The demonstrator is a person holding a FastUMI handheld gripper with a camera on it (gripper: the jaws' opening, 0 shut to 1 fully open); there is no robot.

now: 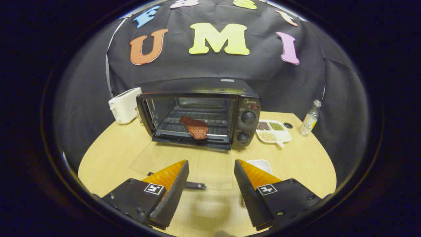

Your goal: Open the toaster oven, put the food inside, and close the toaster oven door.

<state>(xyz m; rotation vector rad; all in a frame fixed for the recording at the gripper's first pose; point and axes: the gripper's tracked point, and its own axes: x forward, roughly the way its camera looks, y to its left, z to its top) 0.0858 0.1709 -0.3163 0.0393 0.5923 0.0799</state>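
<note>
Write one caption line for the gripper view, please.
Open gripper above the lowered glass door; meat rests on the toaster oven rack.

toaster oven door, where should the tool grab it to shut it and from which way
Grip the dark handle bar along the free edge of the door, which lies flat and open on the table. It sits just ahead of the open tool, between its fingers. Probably come from above and lift toward the oven, where the meat rests on the rack.
</note>
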